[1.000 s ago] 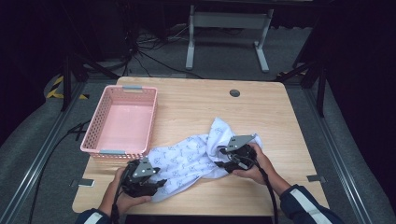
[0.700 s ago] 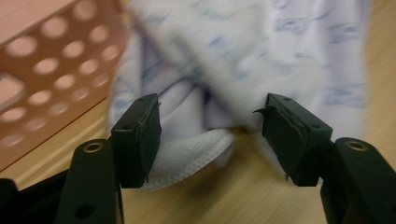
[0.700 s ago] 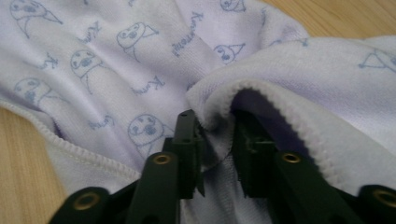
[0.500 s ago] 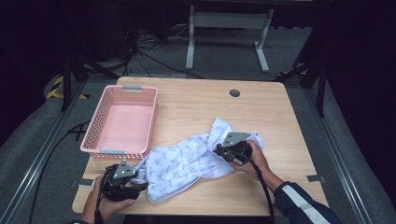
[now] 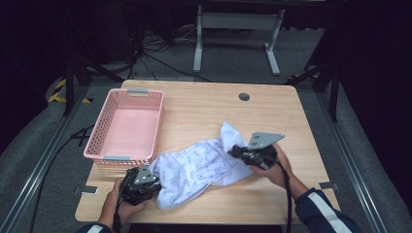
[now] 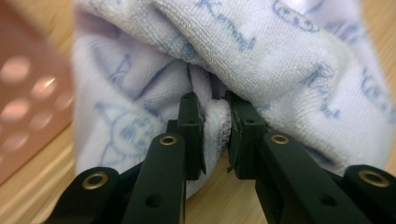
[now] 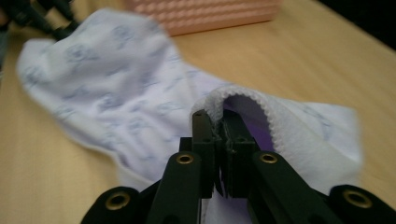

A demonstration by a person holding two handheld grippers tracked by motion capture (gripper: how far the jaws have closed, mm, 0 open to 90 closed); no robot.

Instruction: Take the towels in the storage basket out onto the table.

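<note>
While the white towel [image 5: 201, 167] with its pale blue print lies crumpled across the near half of the wooden table [image 5: 204, 109], each end of it sits in a gripper. The left gripper [image 5: 151, 180], at the table's near left just in front of the pink basket [image 5: 127, 127], has just been closing its jaws, and in the left gripper view they pinch a thick fold of the towel's hem [image 6: 217, 127] between the pads. The right gripper [image 5: 233, 150], held a little above the table on the right, has its jaws nearly together on the towel's scalloped edge [image 7: 243, 95], which arches up over the jaw tips in the right gripper view
</note>
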